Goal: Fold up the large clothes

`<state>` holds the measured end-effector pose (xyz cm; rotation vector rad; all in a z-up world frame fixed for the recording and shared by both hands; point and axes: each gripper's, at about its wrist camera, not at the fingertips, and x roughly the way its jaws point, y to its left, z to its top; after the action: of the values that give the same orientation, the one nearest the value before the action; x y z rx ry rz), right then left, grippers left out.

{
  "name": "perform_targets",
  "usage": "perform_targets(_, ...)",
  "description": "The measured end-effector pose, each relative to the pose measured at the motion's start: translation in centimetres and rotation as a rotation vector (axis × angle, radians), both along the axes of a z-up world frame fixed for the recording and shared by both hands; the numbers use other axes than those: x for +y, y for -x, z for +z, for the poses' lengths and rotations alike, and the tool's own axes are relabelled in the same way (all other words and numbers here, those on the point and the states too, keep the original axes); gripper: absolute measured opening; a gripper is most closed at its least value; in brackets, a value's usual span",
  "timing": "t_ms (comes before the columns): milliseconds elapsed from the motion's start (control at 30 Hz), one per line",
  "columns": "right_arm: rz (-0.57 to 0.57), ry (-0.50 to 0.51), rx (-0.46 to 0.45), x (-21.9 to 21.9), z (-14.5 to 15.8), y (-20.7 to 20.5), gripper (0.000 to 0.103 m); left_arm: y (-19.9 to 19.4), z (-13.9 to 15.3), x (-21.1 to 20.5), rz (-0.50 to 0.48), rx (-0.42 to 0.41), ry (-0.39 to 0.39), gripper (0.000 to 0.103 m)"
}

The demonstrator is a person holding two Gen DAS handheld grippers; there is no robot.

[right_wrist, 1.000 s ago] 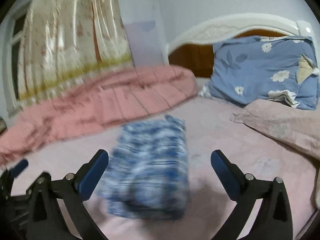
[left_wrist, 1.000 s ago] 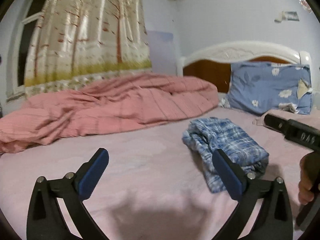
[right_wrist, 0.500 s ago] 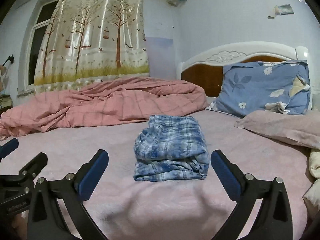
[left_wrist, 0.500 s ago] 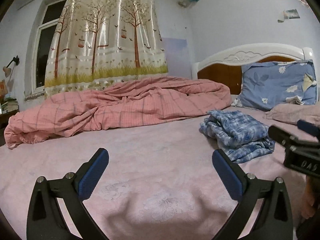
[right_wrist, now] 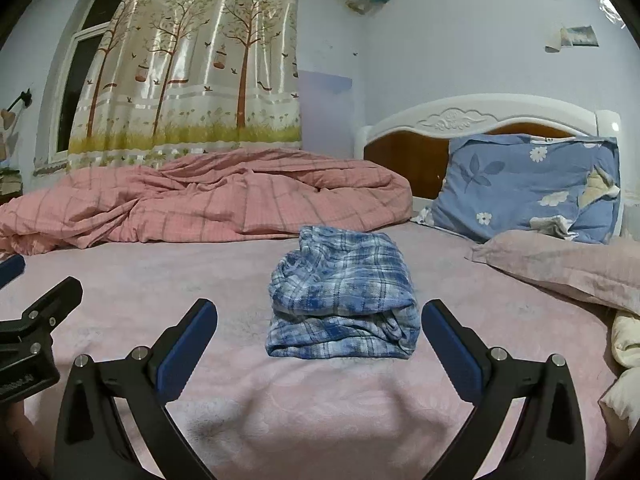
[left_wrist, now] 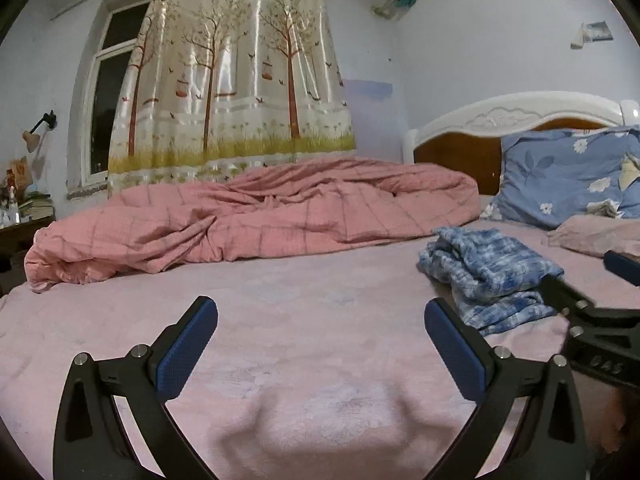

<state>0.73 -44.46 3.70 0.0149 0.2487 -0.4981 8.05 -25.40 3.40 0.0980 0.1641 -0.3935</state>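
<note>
Blue and white checks covered the folded plaid shirt [right_wrist: 342, 296], which sat in a neat bundle on the pink bed sheet [right_wrist: 320, 408], in front of the rumpled pink quilt [right_wrist: 208, 196] and well apart from the blue flowered pillow [right_wrist: 524, 184]. It looked soft and light, the kind of cloth that flops and slips open if you lift it by one corner. I thought the best place to hold it was low at the two sides, under all the layers at once. The right claw [right_wrist: 320, 344] hung level just above the bed, pointing straight at the bundle, with its blue pads spread wide and nothing between them. The left claw [left_wrist: 320, 344] hung beside it, aimed at bare sheet, with the shirt [left_wrist: 486, 276] off to its right. It was wide open too and held nothing.
</note>
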Motion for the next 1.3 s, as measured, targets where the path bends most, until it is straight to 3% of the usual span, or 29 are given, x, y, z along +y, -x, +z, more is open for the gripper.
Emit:
perform_targets(267,0.011,0.099,0.041,2.0,-0.3,-0.9,0.103,1.2,0.3,1.7,0.035,-0.073,0.07,0.103)
perform_targets(467,-0.007,0.095,0.037,1.8,-0.6,-0.7,0.103,1.8,0.4,2.6,0.033,-0.1,0.103,0.103)
perform_targets(767,-0.011,0.134,0.032,1.8,-0.4,-0.1,0.103,0.7,0.4,3.3,0.029,-0.04,0.134,0.103)
perform_targets(1300,-0.014,0.038,-0.031,-0.1,0.0,0.9,0.103,1.3,0.4,3.1,0.001,-0.055,0.114,0.103)
